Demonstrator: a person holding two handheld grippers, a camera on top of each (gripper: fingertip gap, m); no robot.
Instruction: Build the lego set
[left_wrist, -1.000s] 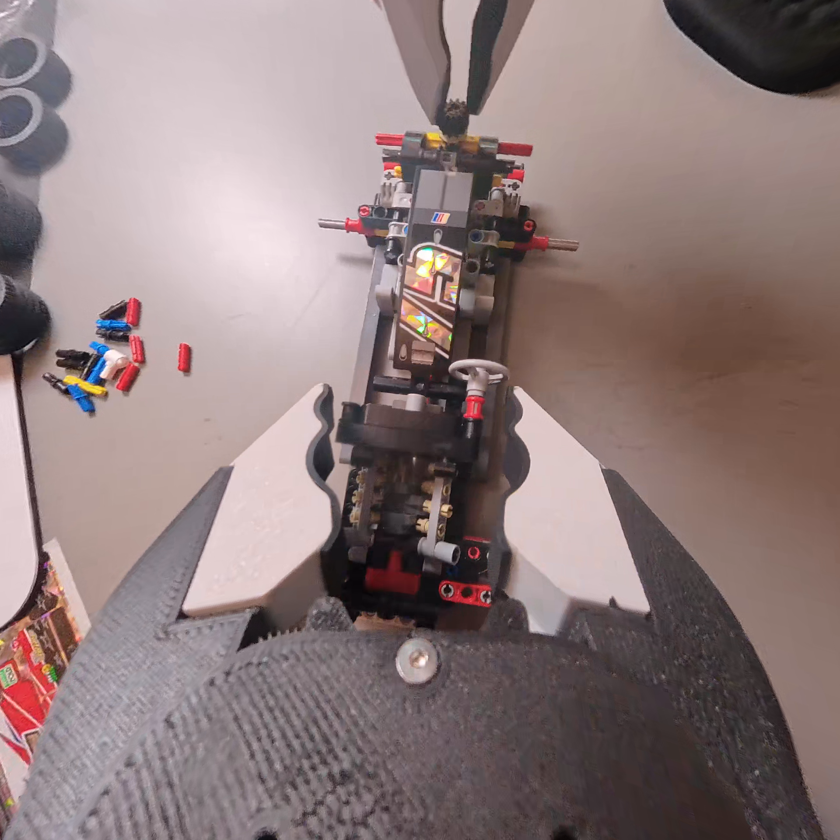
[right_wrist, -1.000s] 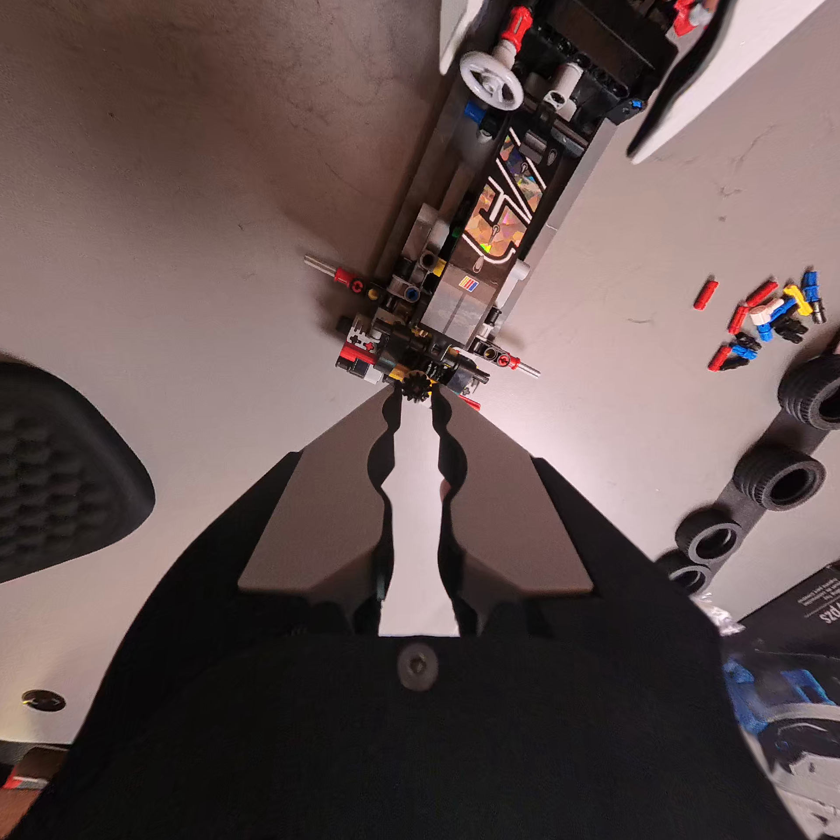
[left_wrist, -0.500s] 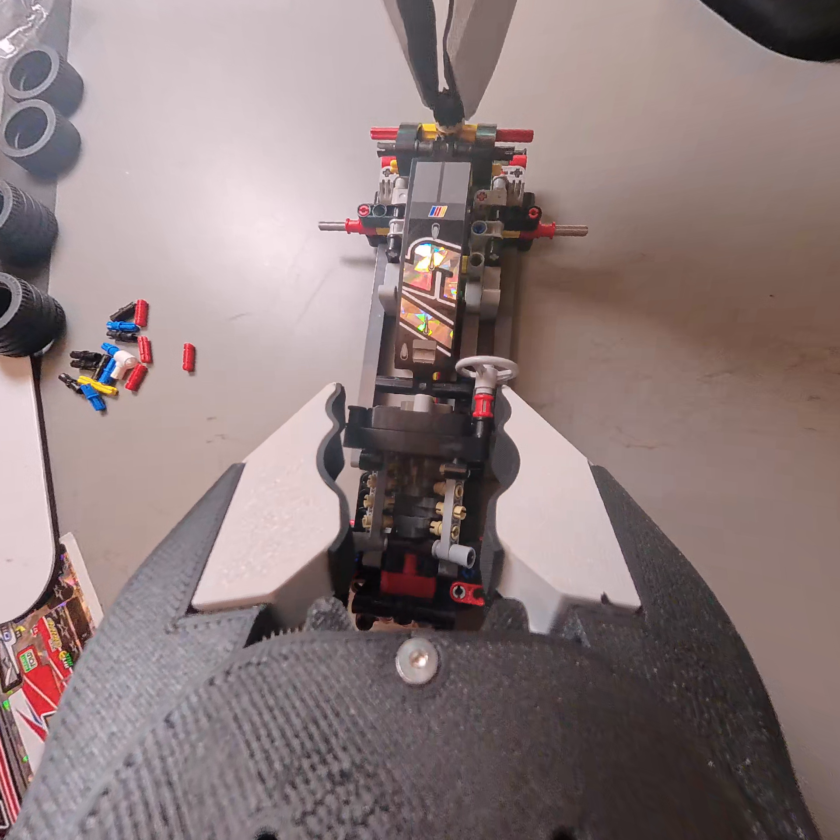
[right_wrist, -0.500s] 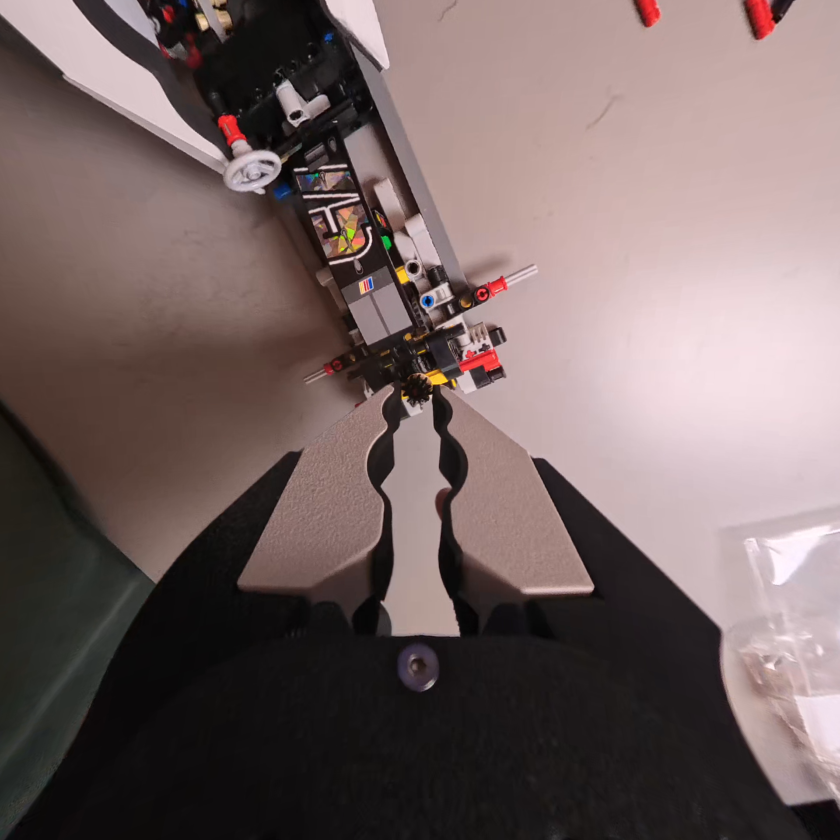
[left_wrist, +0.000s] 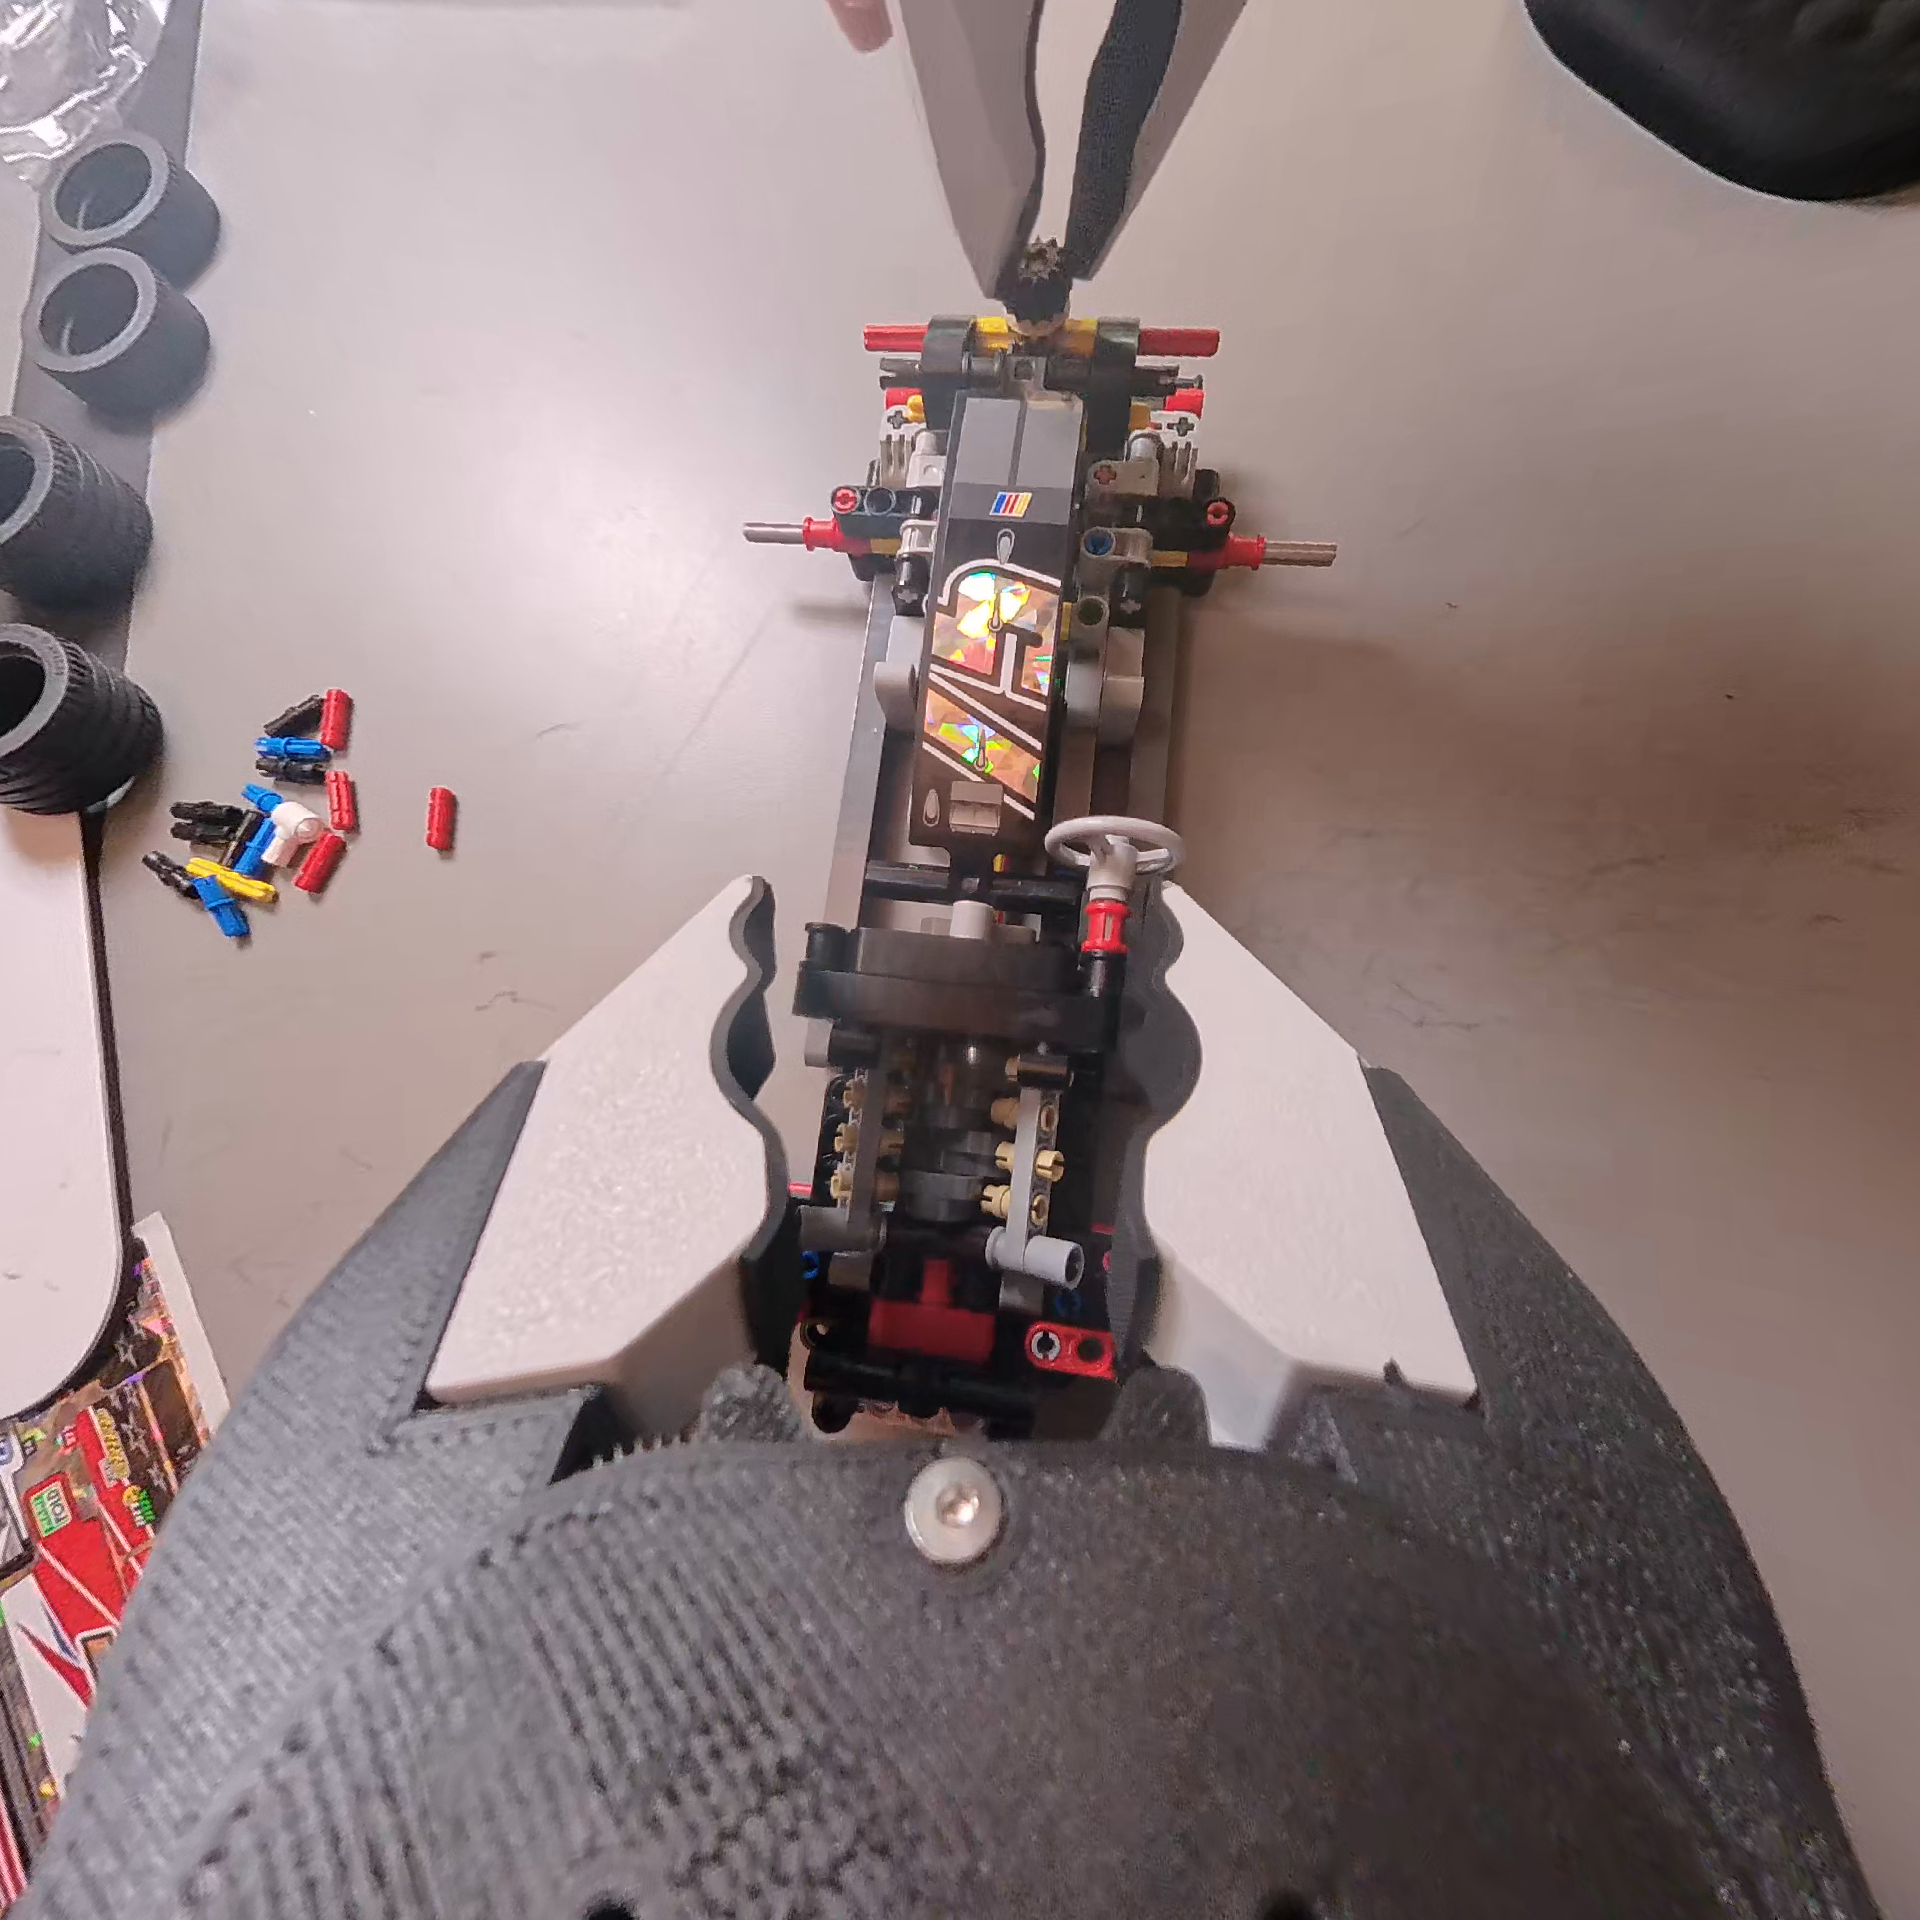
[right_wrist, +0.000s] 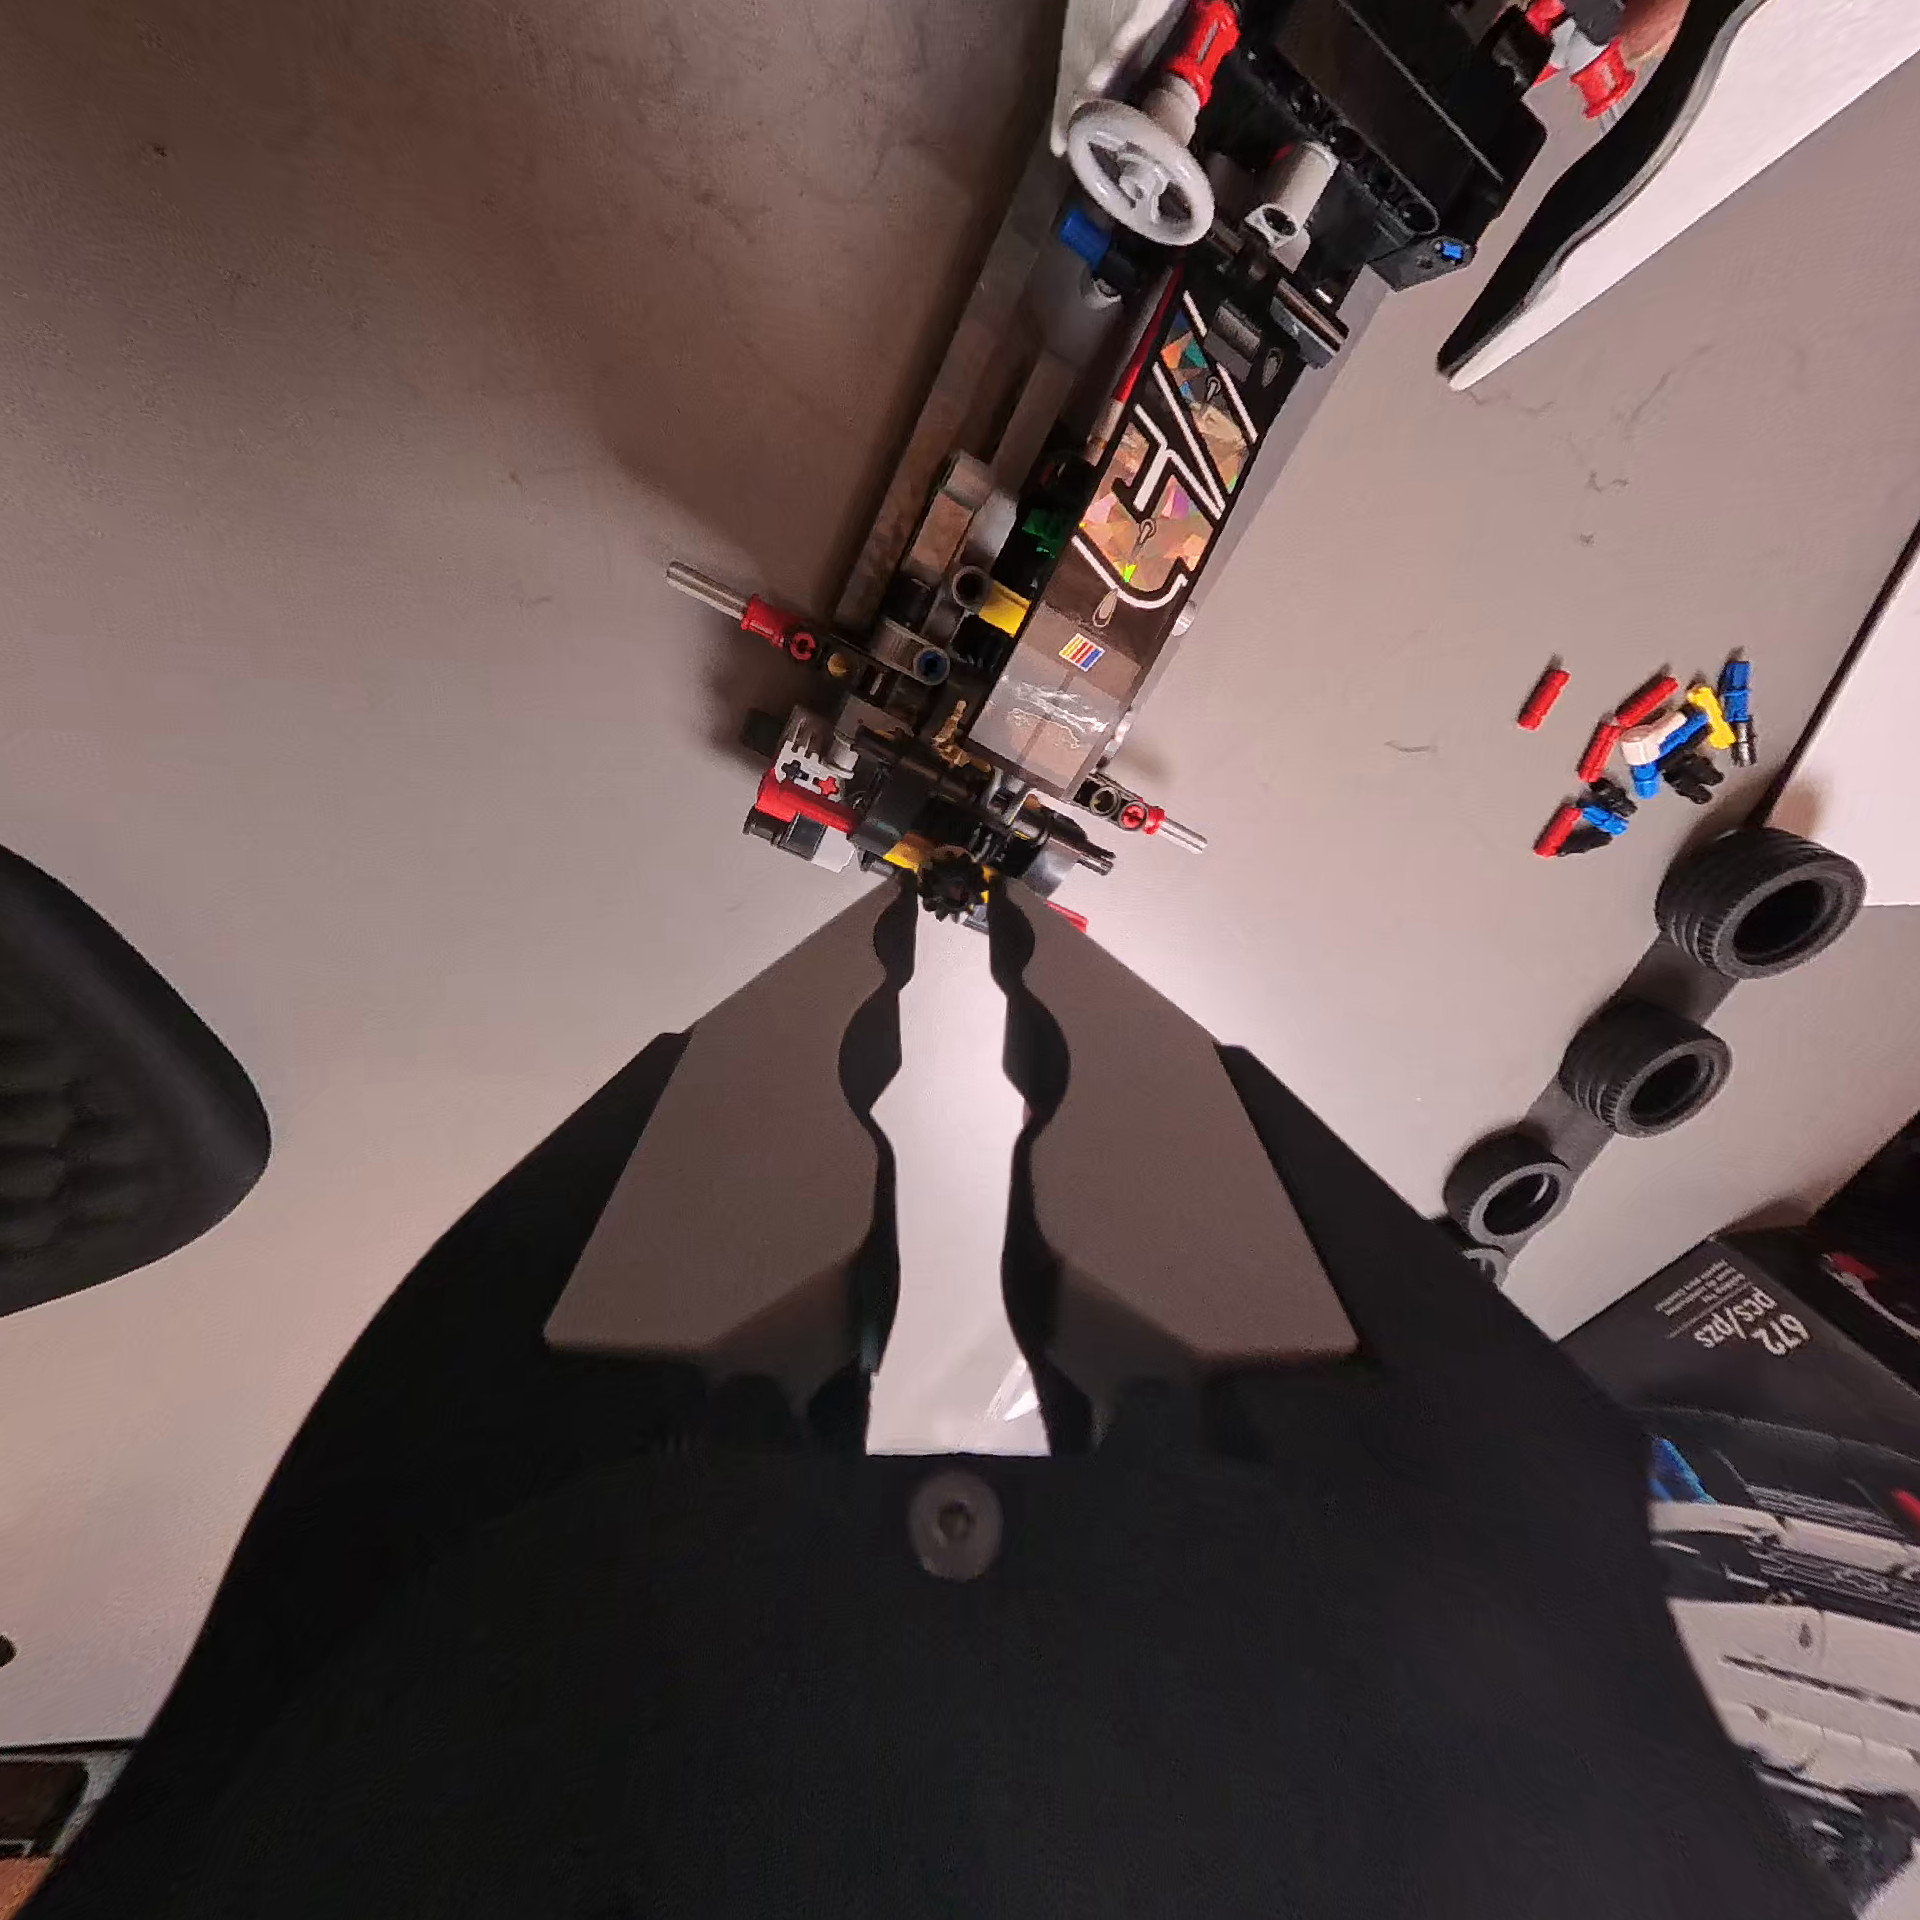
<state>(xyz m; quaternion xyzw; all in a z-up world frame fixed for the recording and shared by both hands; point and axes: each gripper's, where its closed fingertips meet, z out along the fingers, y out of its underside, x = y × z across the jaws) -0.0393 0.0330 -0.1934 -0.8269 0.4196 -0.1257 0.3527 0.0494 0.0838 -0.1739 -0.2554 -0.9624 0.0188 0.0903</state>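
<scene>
A long black and grey Lego car chassis (left_wrist: 992, 675) with a shiny sticker panel and a white steering wheel (left_wrist: 1112, 842) lies on the pale table. My left gripper (left_wrist: 961, 904) is shut on its rear end, one finger on each side. My right gripper (right_wrist: 951, 899) is shut on a small black gear (right_wrist: 948, 883) right at the chassis front end (right_wrist: 1101, 540). In the left wrist view the right gripper (left_wrist: 1044, 281) comes in from the top with the gear (left_wrist: 1039, 272) between its tips, touching the front crossbar.
Several black tyres (left_wrist: 94, 582) (right_wrist: 1756, 904) and a heap of small coloured pins (left_wrist: 270, 821) (right_wrist: 1652, 748) lie beside the chassis. A sticker sheet (left_wrist: 73, 1475), the set's box (right_wrist: 1766, 1455) and a black padded object (left_wrist: 1745, 94) (right_wrist: 94, 1091) sit at the edges. About 11 cm separates my left fingertips from my right.
The right gripper twisted about the gear half a second ago and has turned back to about where it was. The left gripper has kept hold of the chassis rear.
</scene>
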